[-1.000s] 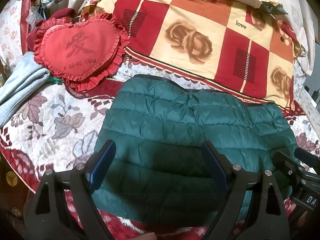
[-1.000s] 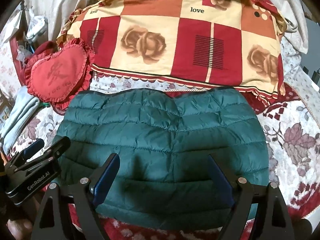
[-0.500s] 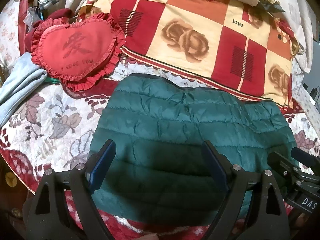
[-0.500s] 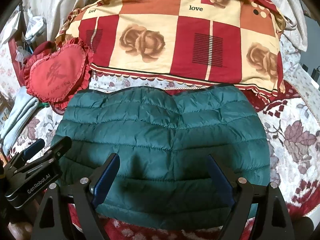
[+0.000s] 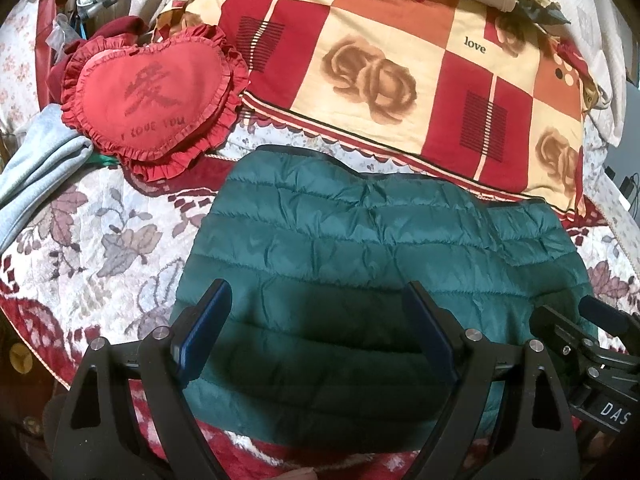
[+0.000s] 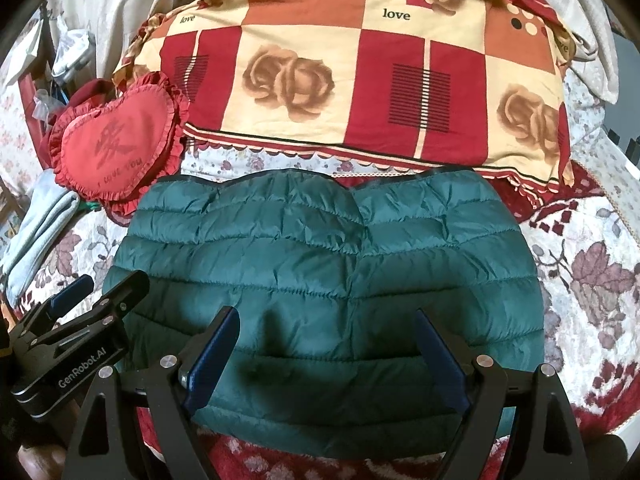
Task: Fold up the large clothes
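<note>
Nothing changed: my left tongs [image 5: 316,328] and right tongs [image 6: 326,344] stay agape, empty, over jacket [image 6: 320,256] at frame centre. Fold looks finished.

Even indoor light, sharp centre, fisheye-bent dark corners.

1. "love" is printed in small dark letters on cream squares of the checked pillow [image 6: 360,80], at least twice in each view.
2. "I LOVE YOU" runs along the lower part of the red heart cushion [image 5: 152,96], under a large darker character stitched in its middle.
3. "GenRobot.AI" stands in white on the side of the left gripper [image 6: 72,292], seen from the right wrist.
4. "DAS" in white, cut off by the frame edge, stands on the right gripper [image 5: 592,320], seen from the left wrist.
</note>
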`<state>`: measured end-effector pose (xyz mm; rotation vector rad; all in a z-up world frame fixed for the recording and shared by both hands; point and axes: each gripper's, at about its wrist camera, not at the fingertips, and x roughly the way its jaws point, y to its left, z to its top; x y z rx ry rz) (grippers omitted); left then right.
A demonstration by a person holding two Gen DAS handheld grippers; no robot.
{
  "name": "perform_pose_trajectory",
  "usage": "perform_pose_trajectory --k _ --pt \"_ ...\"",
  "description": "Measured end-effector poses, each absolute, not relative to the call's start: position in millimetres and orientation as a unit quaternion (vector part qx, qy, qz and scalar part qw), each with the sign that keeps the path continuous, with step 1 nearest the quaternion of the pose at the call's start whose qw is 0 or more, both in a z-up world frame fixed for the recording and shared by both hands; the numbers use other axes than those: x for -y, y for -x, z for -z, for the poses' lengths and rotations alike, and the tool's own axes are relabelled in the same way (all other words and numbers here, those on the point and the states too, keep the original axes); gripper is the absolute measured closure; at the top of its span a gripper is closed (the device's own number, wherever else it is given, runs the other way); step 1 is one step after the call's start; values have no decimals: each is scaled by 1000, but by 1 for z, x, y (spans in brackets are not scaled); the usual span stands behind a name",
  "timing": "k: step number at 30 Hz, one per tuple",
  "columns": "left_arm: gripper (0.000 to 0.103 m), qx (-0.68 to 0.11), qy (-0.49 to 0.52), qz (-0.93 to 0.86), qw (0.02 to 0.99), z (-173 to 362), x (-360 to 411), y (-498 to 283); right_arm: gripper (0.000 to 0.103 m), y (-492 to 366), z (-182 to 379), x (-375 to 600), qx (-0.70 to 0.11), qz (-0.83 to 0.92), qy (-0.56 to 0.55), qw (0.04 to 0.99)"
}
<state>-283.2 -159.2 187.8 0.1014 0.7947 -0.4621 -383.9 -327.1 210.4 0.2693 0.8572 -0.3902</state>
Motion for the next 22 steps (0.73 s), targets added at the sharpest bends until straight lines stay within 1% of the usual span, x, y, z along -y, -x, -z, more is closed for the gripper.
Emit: perform_pose_trajectory --k 10,22 --pt "16 -392 -49 222 892 -185 159 280 17 382 -208 324 -414 184 -131 882" --pt "16 -377 -61 226 896 -186 158 280 17 379 -207 321 -418 176 -126 882"
